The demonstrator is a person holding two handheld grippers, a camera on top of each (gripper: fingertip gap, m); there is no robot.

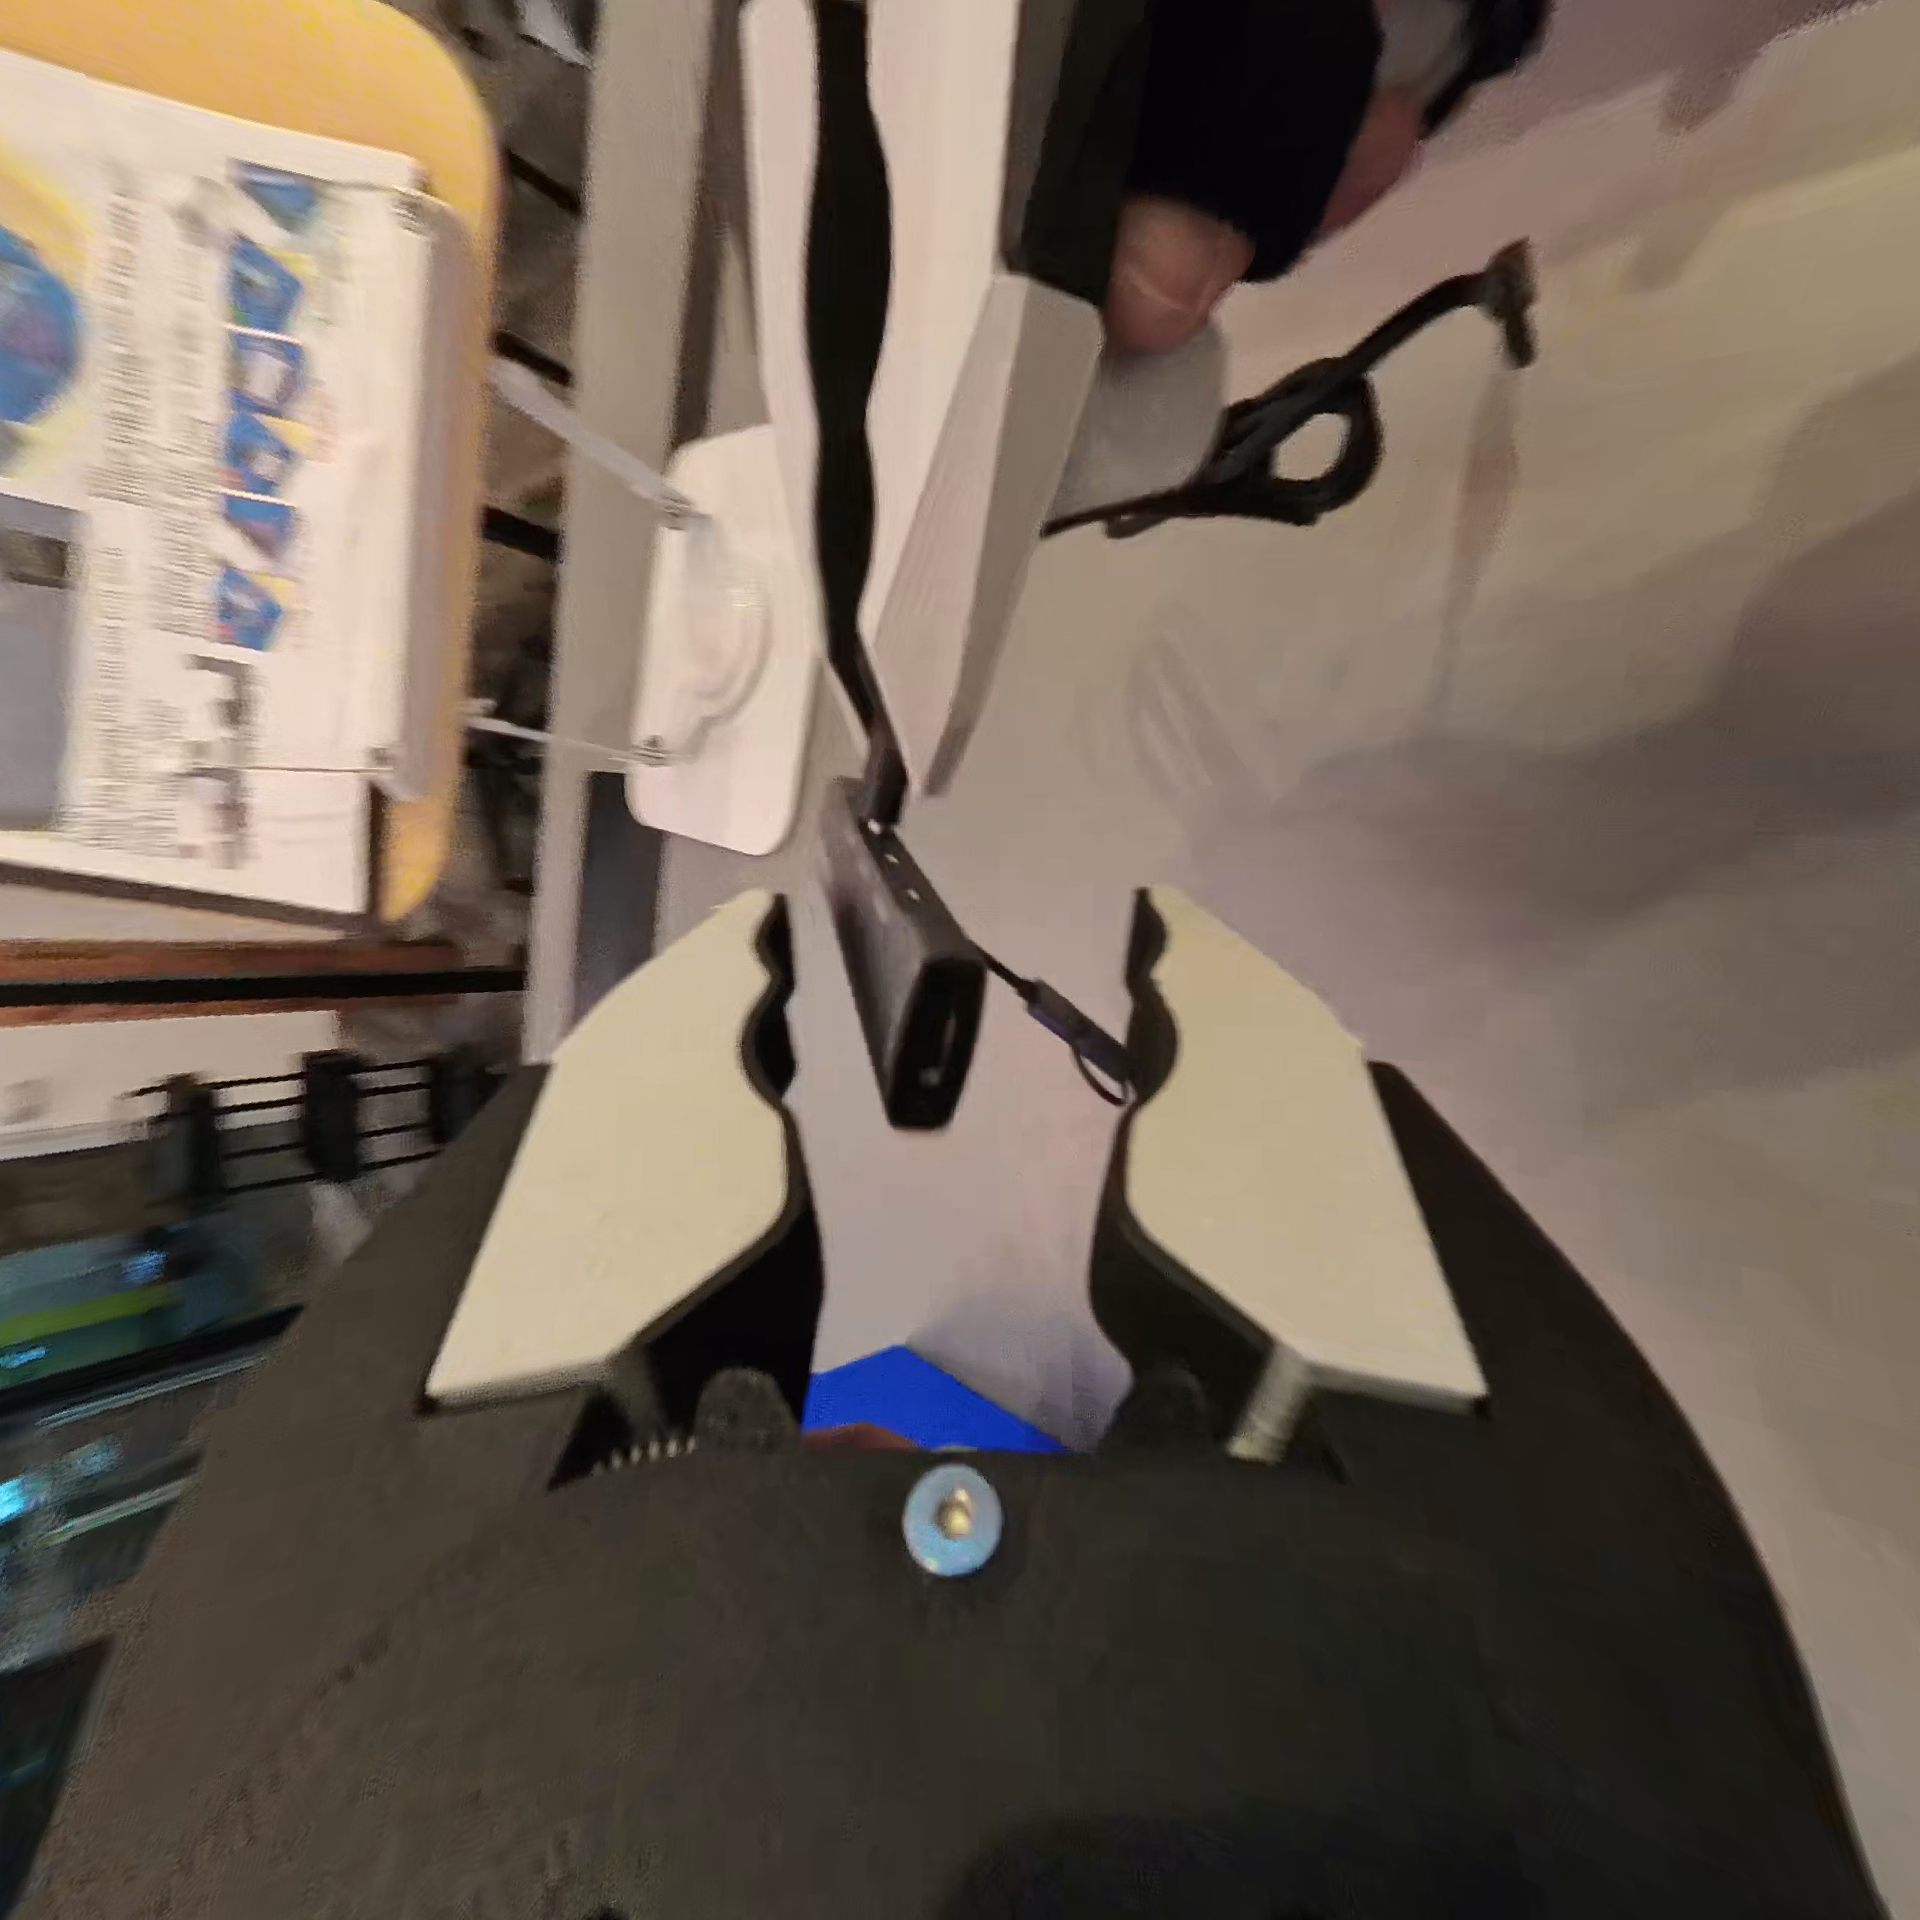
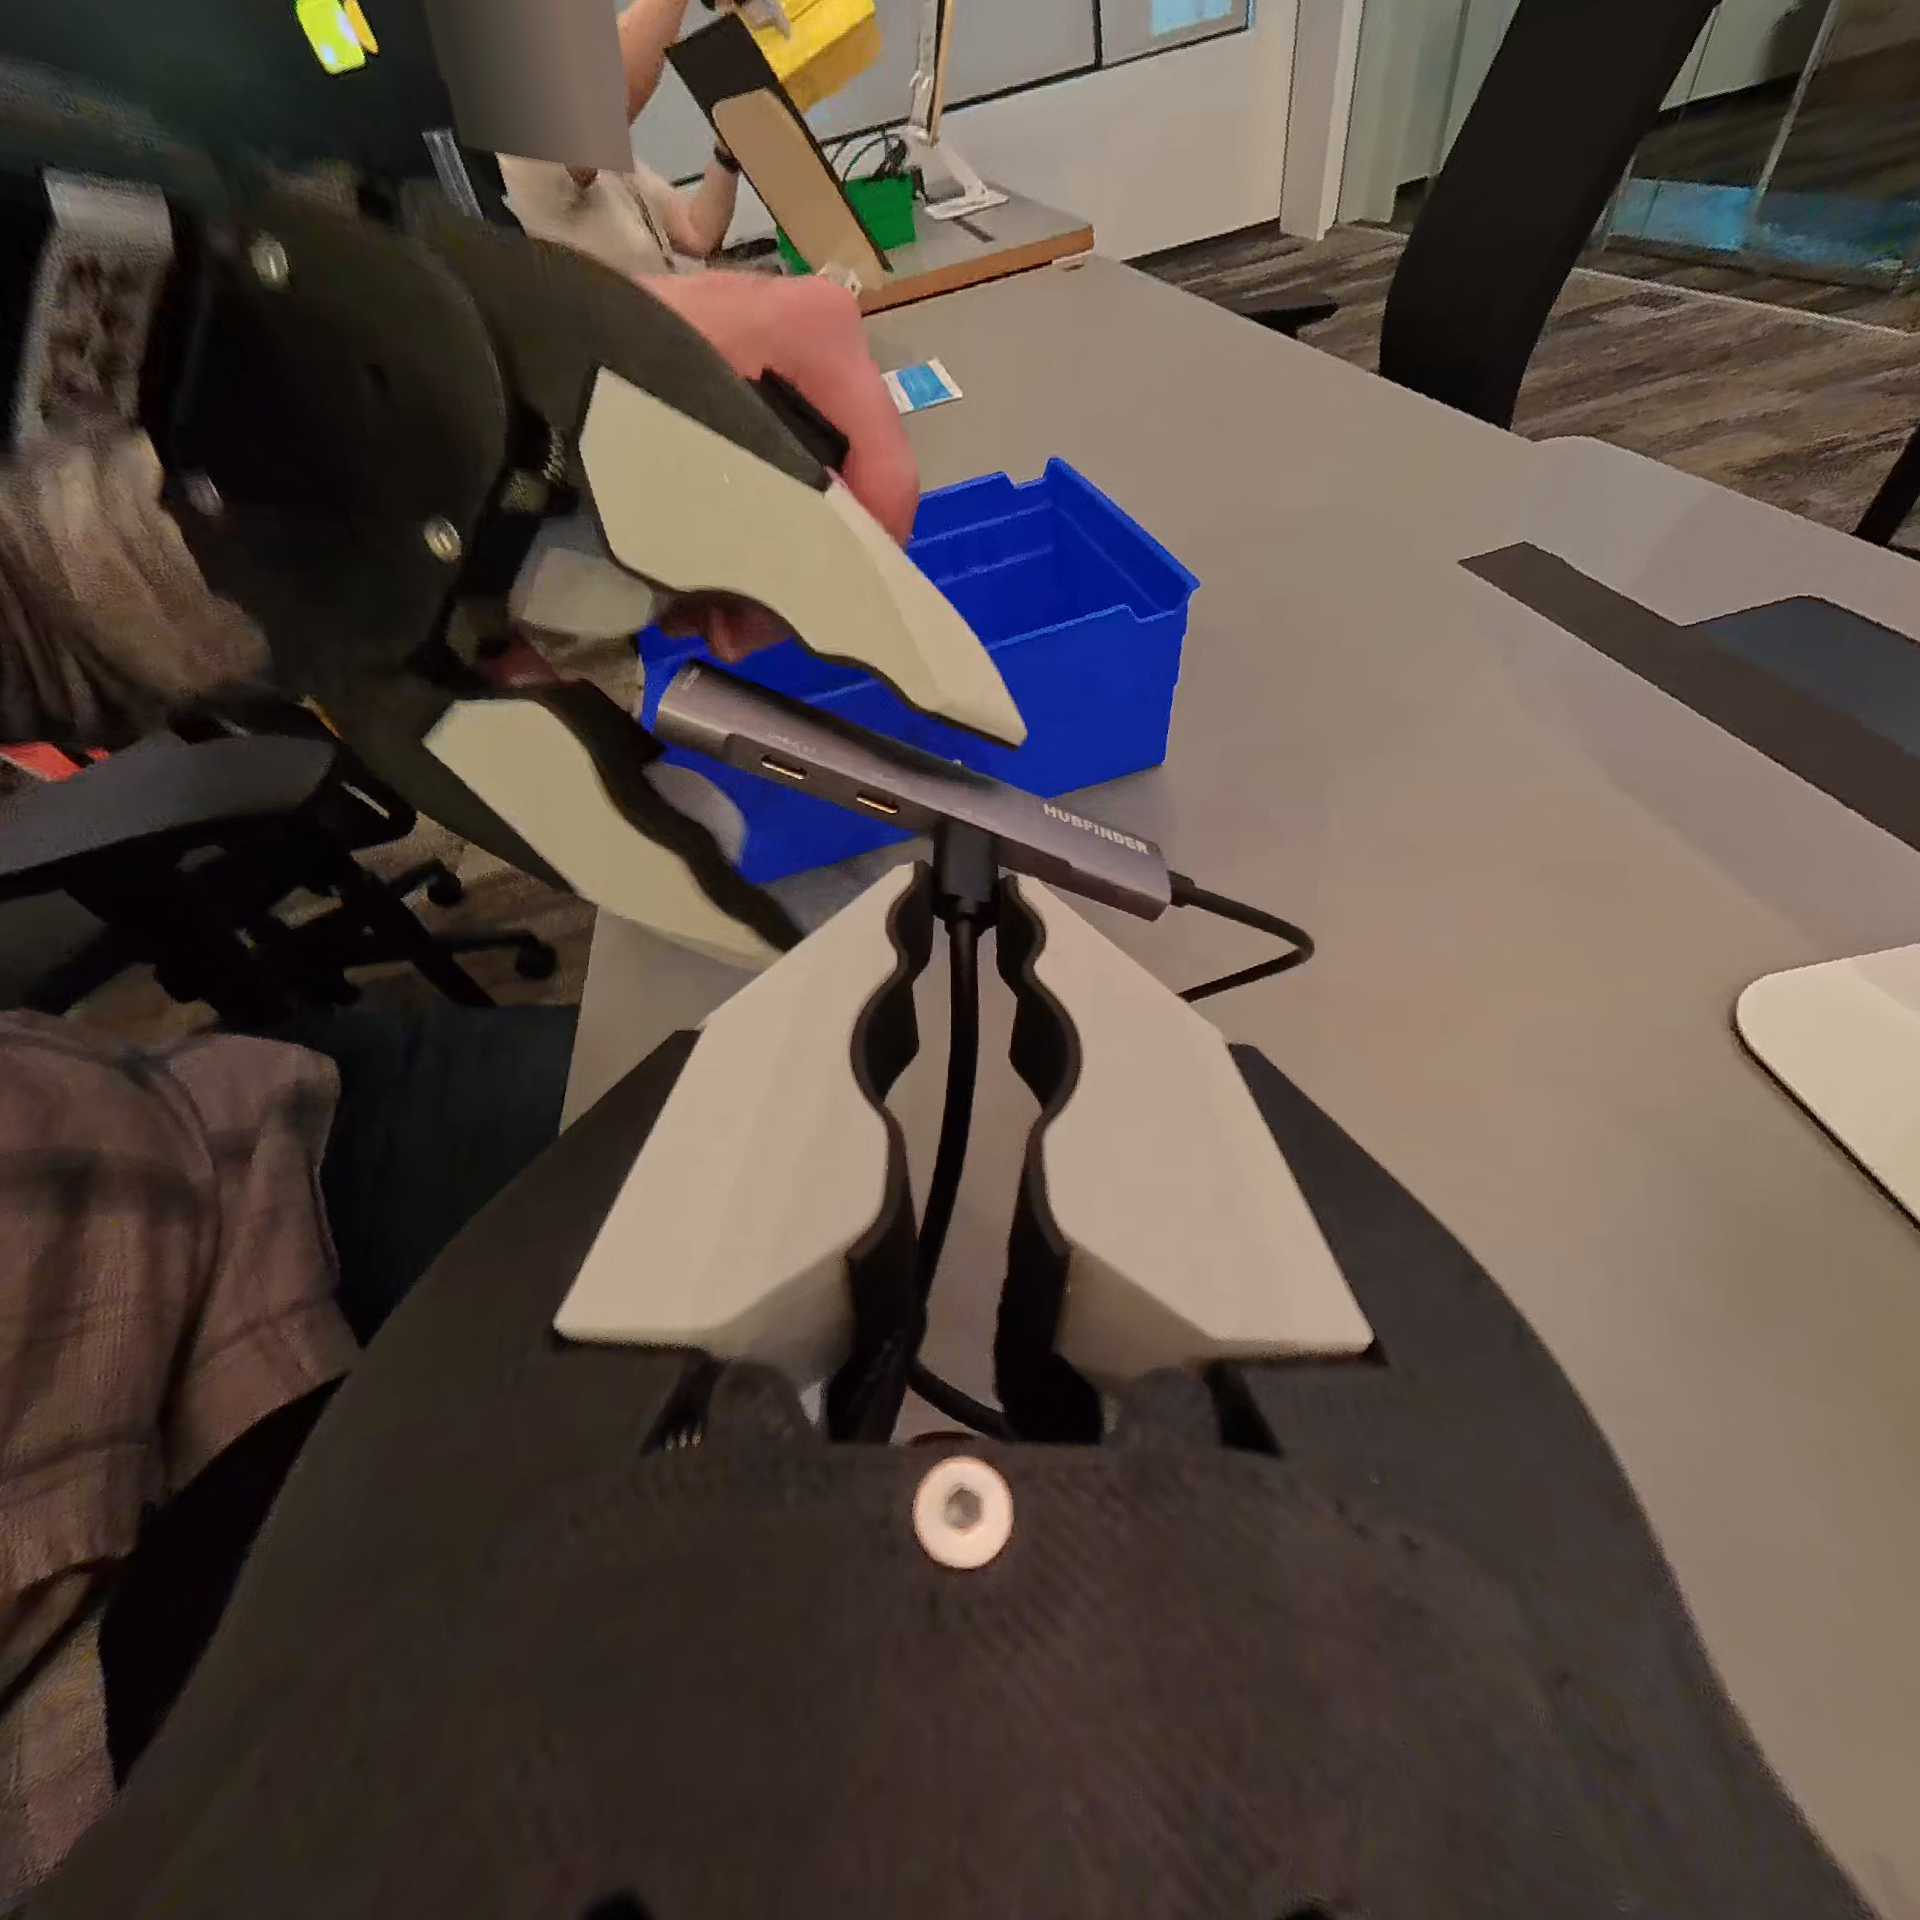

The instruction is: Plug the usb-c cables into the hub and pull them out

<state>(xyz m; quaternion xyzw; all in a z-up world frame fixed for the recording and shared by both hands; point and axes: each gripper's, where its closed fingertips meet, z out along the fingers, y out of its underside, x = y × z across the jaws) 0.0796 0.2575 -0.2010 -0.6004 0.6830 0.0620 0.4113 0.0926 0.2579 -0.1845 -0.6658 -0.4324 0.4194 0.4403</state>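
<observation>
The grey USB-C hub [image 2: 1049,826] hangs slanted above the grey table [image 2: 1455,727]. My right gripper [image 2: 961,883] is shut on the plug of a black USB-C cable [image 2: 961,1039], and the plug sits in a port on the hub's side. Two free ports [image 2: 779,769] show beside it. My left gripper [image 2: 904,836] is open, its fingers either side of the hub's other end without closing on it. In the blurred left wrist view the hub [image 1: 904,977] lies between my open left gripper's [image 1: 956,914] fingers, and the right gripper [image 1: 883,748] comes in from above with its cable.
A blue bin [image 2: 1081,623] stands right behind the hub. The hub's tail cable [image 2: 1268,935] loops on the table. A coiled black cable [image 1: 1299,457] lies farther off. A white flat device [image 2: 1849,1039] is at the right edge. An office chair [image 2: 260,883] and a person's sleeve [image 2: 156,1247] are at left. Left and right tips are no more than a few centimetres apart.
</observation>
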